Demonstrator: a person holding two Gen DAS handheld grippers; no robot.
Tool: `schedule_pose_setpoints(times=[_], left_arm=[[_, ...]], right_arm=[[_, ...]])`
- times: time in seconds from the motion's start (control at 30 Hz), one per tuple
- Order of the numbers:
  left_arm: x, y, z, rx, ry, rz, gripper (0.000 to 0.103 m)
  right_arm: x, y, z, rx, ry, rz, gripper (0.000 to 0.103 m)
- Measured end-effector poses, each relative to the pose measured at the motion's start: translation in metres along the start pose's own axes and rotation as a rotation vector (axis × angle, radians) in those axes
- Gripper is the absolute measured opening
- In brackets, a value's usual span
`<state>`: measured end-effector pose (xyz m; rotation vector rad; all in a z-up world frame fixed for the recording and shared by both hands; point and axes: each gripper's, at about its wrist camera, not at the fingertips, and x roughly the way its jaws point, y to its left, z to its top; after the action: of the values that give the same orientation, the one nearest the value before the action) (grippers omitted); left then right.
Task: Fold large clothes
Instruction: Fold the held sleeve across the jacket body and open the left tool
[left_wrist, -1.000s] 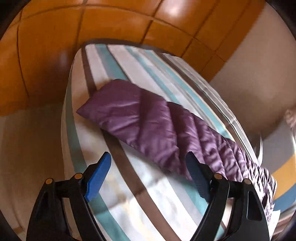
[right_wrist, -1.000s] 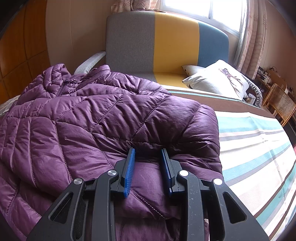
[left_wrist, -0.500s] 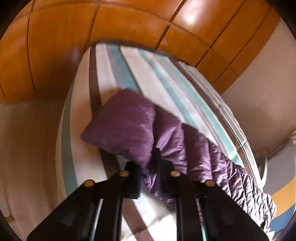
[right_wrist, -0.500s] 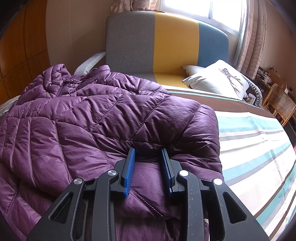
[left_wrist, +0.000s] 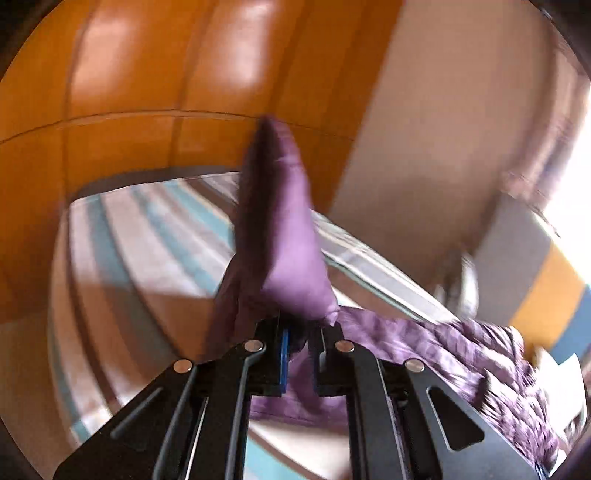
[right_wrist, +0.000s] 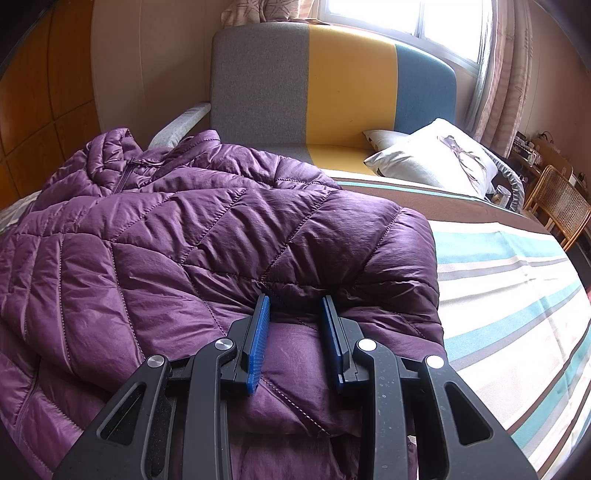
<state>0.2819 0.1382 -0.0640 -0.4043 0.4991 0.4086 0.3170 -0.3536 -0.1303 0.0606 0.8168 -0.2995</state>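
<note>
A purple quilted jacket (right_wrist: 192, 258) lies spread on a striped bed (right_wrist: 517, 295), collar toward the headboard. My right gripper (right_wrist: 295, 314) rests on a folded fold of the jacket, its blue pads (right_wrist: 260, 328) pressing a puffy ridge of fabric between them. In the blurred left wrist view, my left gripper (left_wrist: 298, 332) is shut on the jacket's sleeve (left_wrist: 280, 236), which stands lifted off the bed and flaps upward in front of the camera. The rest of the jacket (left_wrist: 480, 354) trails to the right on the bedspread (left_wrist: 147, 258).
A grey, yellow and blue headboard (right_wrist: 332, 81) stands behind the jacket, with white pillows (right_wrist: 436, 155) to its right. A wicker chair (right_wrist: 561, 206) sits at the far right. Orange wood wall panels (left_wrist: 147, 92) line the bed's far side.
The left gripper closed on the sleeve, then rose and swung with it, lifting the sleeve off the bed. The right gripper and the jacket under it stayed still.
</note>
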Motion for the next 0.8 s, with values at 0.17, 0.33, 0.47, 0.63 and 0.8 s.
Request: schedule_pose_setpoints(times=[0.17,0.33,0.47,0.63,0.8], left_arm=[[-0.010,-0.065,-0.021,0.166,0.019,-0.103,0.007],[-0.017,-0.120,-0.045,0.292,0.057,-0.186,0.007],[-0.023,-0.151,-0.059,0.342,0.086,-0.243,0.007],[-0.038,-0.196,-0.085,0.391,0.117,-0.313,0.007],[-0.052,-0.225,-0.109,0.435,0.143,-0.388,0.007]], right_arm=[[0.000,-0.001,0.000,0.003,-0.001,0.002,0.029],[0.000,-0.001,0.001,0.002,-0.001,0.001,0.029],[0.000,-0.001,0.000,0.000,-0.001,-0.002,0.029],[0.000,0.000,0.000,0.002,-0.001,-0.001,0.029],[0.001,0.001,0.001,0.004,-0.001,0.000,0.029]])
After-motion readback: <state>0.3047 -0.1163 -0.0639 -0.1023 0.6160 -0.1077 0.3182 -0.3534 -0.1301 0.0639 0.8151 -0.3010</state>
